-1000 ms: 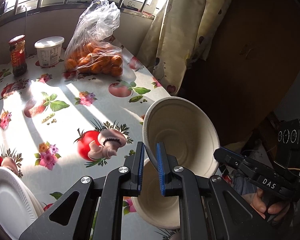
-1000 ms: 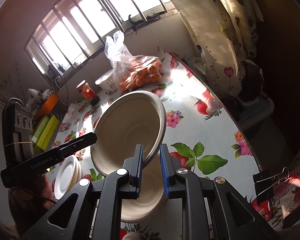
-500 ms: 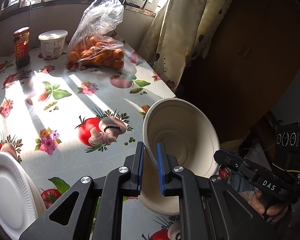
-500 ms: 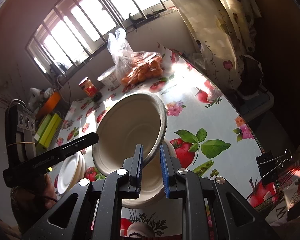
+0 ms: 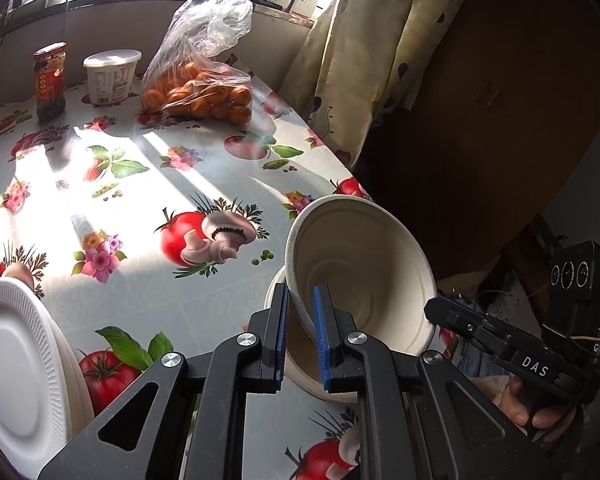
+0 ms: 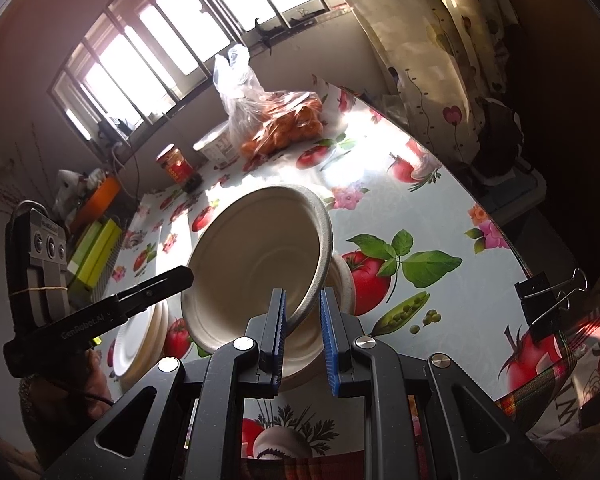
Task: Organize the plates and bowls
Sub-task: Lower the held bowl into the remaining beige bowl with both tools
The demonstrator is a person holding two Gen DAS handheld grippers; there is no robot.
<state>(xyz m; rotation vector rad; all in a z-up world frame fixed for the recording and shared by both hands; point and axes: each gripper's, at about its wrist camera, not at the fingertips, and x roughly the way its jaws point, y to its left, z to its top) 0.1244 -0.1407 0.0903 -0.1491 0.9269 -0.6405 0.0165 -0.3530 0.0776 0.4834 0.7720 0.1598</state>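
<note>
A cream paper bowl [image 5: 364,268] is tilted over a second cream bowl [image 5: 300,372] that stands on the floral tablecloth. My left gripper [image 5: 300,320] is shut on the tilted bowl's near rim. In the right wrist view the same tilted bowl [image 6: 256,256] sits in the lower bowl [image 6: 342,280]. My right gripper [image 6: 303,320] straddles its rim with the jaws spread and a gap on the right side. A stack of white paper plates [image 5: 16,376] lies at the left; it also shows in the right wrist view [image 6: 140,336].
A bag of oranges [image 5: 200,92], a white tub [image 5: 110,76] and a red jar [image 5: 50,80] stand at the far side by the window. The table edge [image 5: 340,160] runs on the right beside a curtain. Green boxes [image 6: 94,252] lie far left.
My right gripper's jaws have spread apart from the bowl's rim. The tilted bowl has sunk lower into the bowl beneath it. My left gripper keeps its hold.
</note>
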